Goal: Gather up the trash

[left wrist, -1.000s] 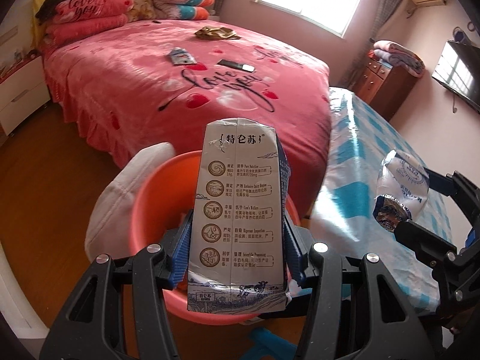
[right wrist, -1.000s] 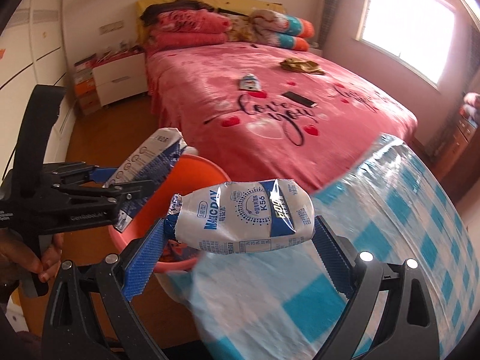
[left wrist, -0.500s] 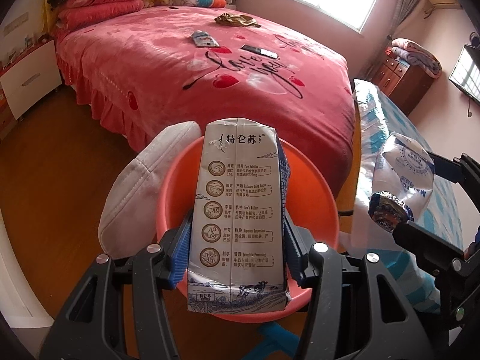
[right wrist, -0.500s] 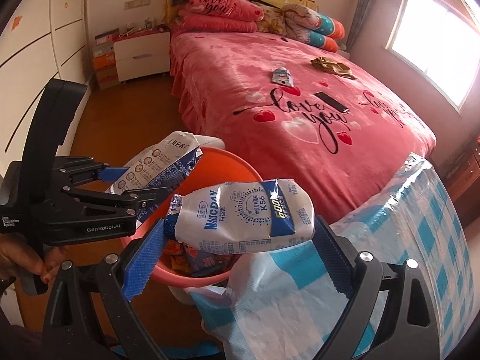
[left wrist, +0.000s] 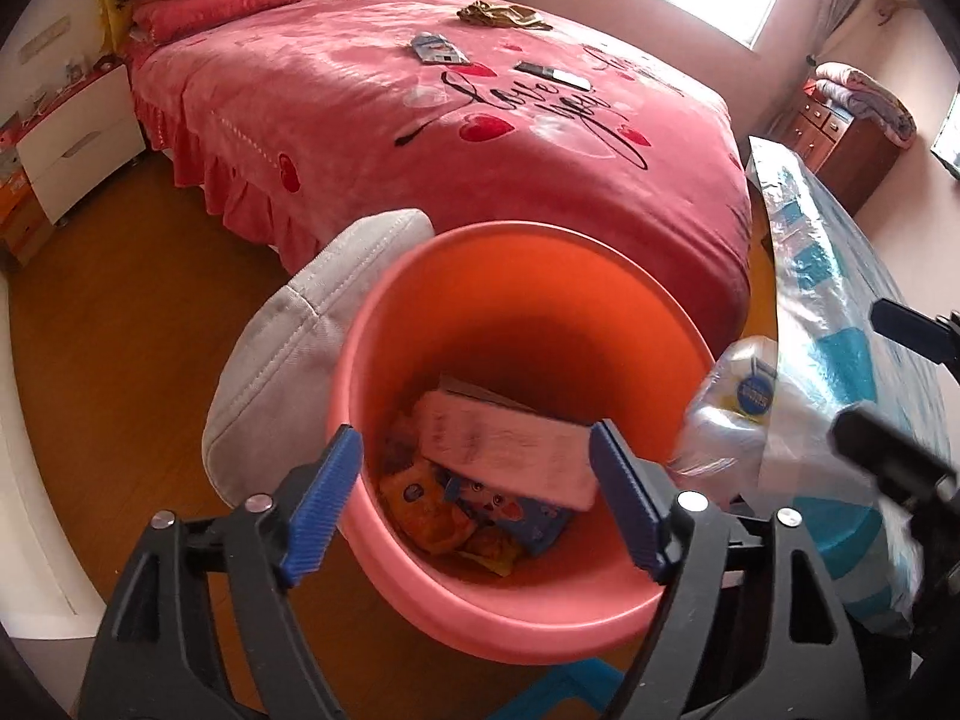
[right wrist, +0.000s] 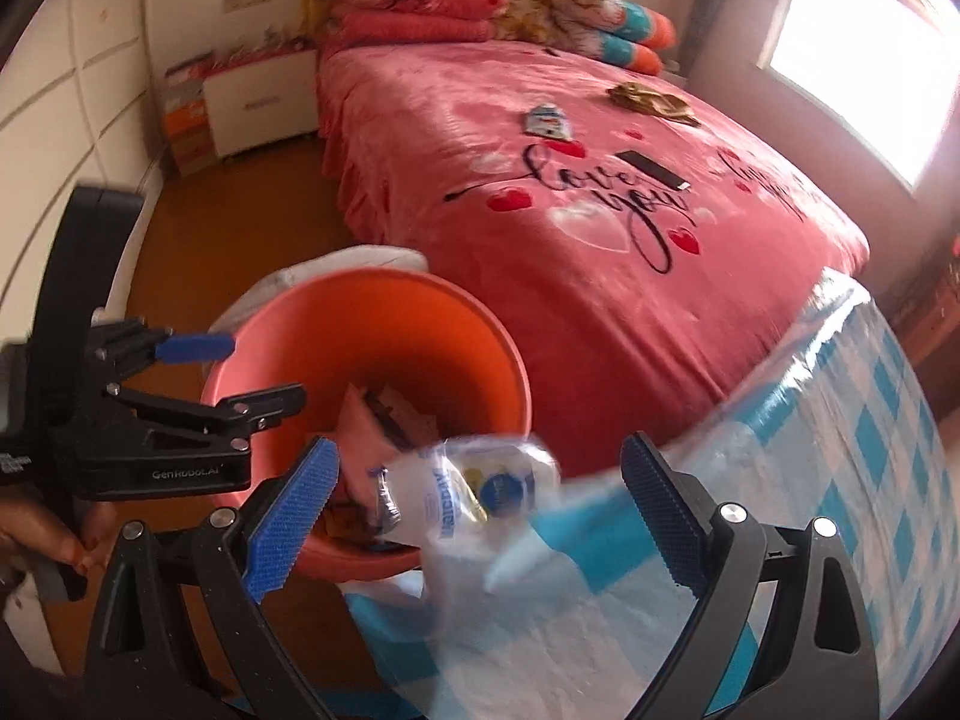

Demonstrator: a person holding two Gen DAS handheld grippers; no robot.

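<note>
So the left gripper (left wrist: 477, 501) had its jaws wide apart, having just been opening, with nothing between the blue pads. The milk carton (left wrist: 507, 447) it was over lay blurred inside the orange bucket (left wrist: 528, 630), on top of some wrappers (left wrist: 432, 507) at the bottom. The right gripper (right wrist: 480, 513) had its jaws spread too, and the white milk pouch (right wrist: 474, 495) sat loose and blurry between them, touching neither pad as far as I could see, right at the near rim of the bucket (right wrist: 480, 324). Beside the bucket on the right was the table with the blue checked cover (right wrist: 852, 480), and a grey cushion (left wrist: 288, 348) leaned on the bucket's left. Behind was the pink bed (left wrist: 372, 96), with a small packet (left wrist: 438, 49), a phone (left wrist: 552, 75) and a crumpled brown thing (left wrist: 501, 15) lying on it.
</note>
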